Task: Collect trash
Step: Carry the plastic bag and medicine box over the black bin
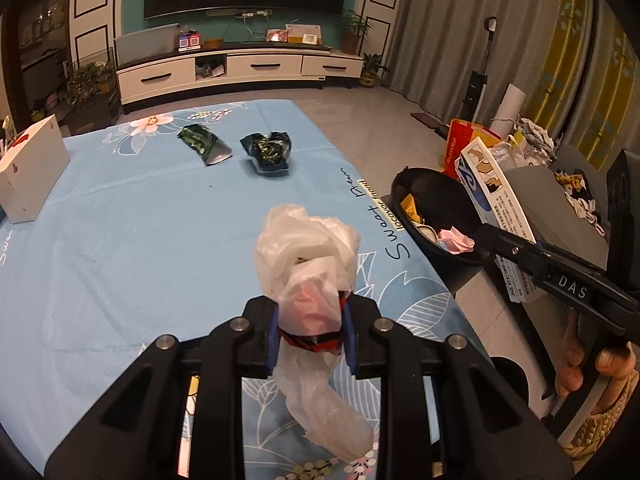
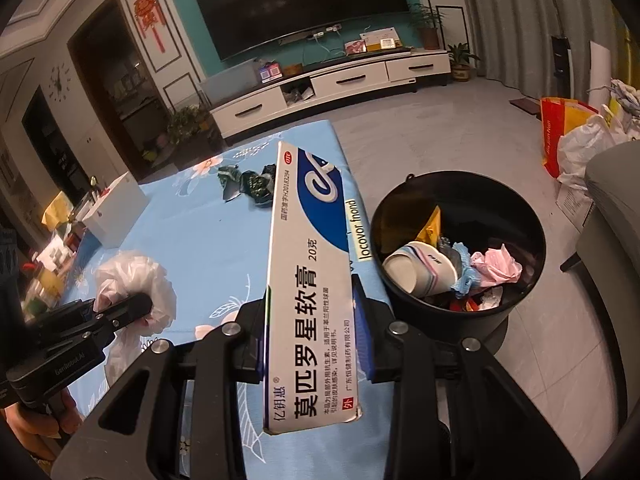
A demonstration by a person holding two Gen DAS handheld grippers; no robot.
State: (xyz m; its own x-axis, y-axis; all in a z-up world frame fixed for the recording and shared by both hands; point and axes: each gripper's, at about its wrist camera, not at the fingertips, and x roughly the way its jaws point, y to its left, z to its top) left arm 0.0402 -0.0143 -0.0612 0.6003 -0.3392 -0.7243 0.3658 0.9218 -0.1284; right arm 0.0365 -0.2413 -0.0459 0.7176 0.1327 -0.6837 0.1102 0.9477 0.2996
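My left gripper (image 1: pixel 310 330) is shut on a crumpled white plastic bag (image 1: pixel 308 256) and holds it above the blue flowered tablecloth (image 1: pixel 140 232). My right gripper (image 2: pixel 312 316) is shut on a long white and blue ointment box (image 2: pixel 308 280), held near the table's right edge. A black round trash bin (image 2: pixel 532 280) stands on the floor right of the table, with a paper cup (image 2: pixel 416 272) and pink tissue (image 2: pixel 500 266) inside. The bin also shows in the left wrist view (image 1: pixel 460 258). Two dark green wrappers (image 1: pixel 204 144) (image 1: pixel 268 152) lie at the table's far end.
A white box (image 1: pixel 32 172) stands at the table's left edge. Bags and papers (image 1: pixel 508 140) pile on the floor beyond the bin. A grey sofa (image 2: pixel 616 216) is at the right. A TV cabinet (image 1: pixel 240 68) lines the far wall.
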